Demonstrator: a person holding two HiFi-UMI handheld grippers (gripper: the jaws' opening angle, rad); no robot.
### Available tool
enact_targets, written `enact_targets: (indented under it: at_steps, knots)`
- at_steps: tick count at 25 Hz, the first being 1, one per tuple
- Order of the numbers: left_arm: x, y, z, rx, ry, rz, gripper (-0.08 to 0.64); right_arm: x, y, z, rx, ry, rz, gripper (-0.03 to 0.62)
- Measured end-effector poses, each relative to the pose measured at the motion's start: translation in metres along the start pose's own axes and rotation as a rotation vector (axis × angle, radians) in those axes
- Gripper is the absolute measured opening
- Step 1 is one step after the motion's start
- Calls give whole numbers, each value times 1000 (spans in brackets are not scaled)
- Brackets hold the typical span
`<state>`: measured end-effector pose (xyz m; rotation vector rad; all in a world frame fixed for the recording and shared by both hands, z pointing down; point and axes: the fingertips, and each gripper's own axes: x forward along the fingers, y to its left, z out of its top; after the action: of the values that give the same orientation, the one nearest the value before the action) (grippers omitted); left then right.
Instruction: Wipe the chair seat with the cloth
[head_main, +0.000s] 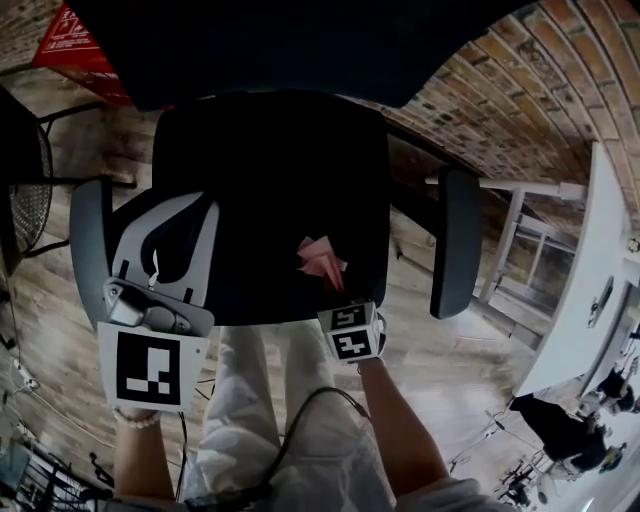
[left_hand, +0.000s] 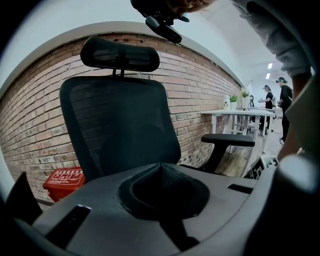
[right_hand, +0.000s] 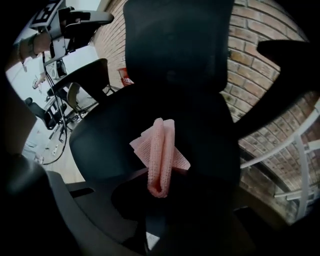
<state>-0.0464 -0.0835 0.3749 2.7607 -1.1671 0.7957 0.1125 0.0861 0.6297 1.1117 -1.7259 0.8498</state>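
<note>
A black office chair faces me, its seat (head_main: 265, 190) in the middle of the head view. My right gripper (head_main: 330, 278) is shut on a folded pink cloth (head_main: 322, 258) over the seat's front right part. In the right gripper view the cloth (right_hand: 161, 150) sticks out from the shut jaws of the right gripper (right_hand: 159, 192) towards the backrest (right_hand: 175, 45). Whether the cloth touches the seat I cannot tell. My left gripper (head_main: 190, 215) hovers over the seat's front left corner, shut on nothing. The left gripper (left_hand: 161, 167) looks at the backrest (left_hand: 120, 130).
The chair's armrests (head_main: 455, 240) (head_main: 88, 235) flank the seat. A red box (left_hand: 64, 181) stands by the brick wall (left_hand: 200, 100) behind the chair. A white desk (left_hand: 240, 114) is at the right, a mesh chair (head_main: 25, 180) at the left. People (left_hand: 285, 100) stand far off.
</note>
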Motion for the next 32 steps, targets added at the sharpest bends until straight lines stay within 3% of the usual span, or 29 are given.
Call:
enact_targets:
  at_steps: [7, 13, 17, 24, 32]
  knots:
    - [10, -22, 10, 24, -4, -28, 18, -30, -56, -33, 62, 0, -102, 54]
    - [13, -22, 14, 29, -3, -27, 18, -48, -76, -63, 206, 24, -158, 54]
    - [12, -15, 14, 12, -3, -6, 18, -50, -64, -76, 263, 53, -121, 54]
    - [1, 1, 2, -57, 14, 48, 18, -37, -11, -76, 214, 94, -10, 54]
    - [-18, 25, -12, -80, 18, 100, 18, -8, 84, -43, 139, 76, 163, 54]
